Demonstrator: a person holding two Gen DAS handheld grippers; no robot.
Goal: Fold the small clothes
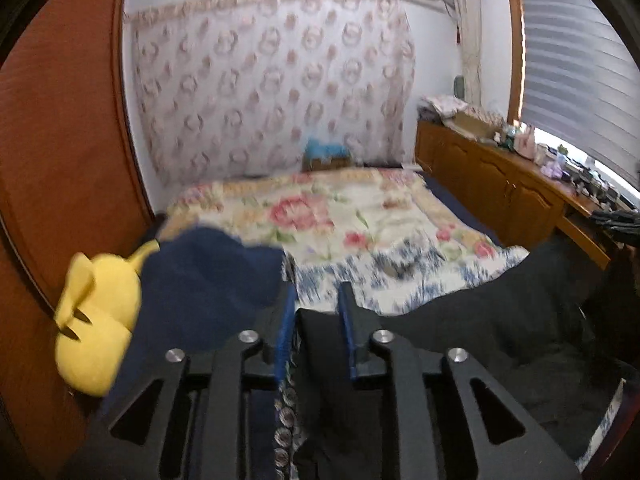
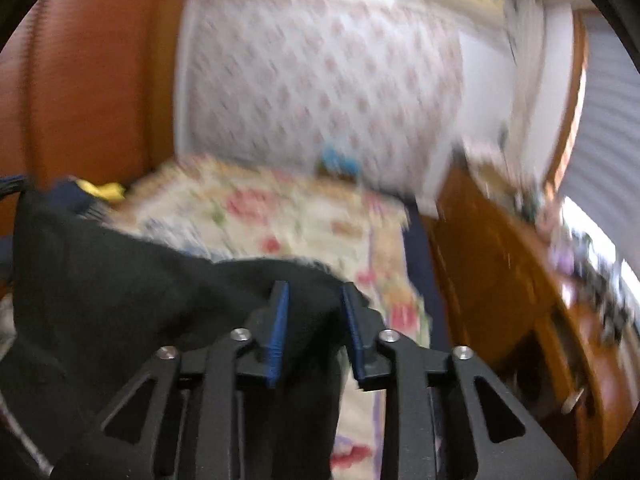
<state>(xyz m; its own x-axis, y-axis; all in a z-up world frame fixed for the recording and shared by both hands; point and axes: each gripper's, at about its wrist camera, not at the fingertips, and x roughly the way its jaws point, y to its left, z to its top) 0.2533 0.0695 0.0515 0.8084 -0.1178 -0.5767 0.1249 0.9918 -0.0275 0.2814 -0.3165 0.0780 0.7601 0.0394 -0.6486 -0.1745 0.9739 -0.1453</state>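
While both claws grip it, the black garment (image 2: 120, 280) stretches between left claw (image 1: 318, 312) and right claw (image 2: 314, 312).

Bed (image 1: 460, 204), floral blanket (image 1: 320, 212), yellow plush (image 1: 96, 320)

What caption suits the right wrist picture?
Right claw lifting a black garment above a floral bedspread, blurred by motion.

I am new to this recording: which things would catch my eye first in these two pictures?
First, the black garment stretched in the foreground, with both grippers' blue-padded fingers around its edge. Next, the bright yellow plush toy at the left, against the wooden panel. Behind lies the flowered bed cover.
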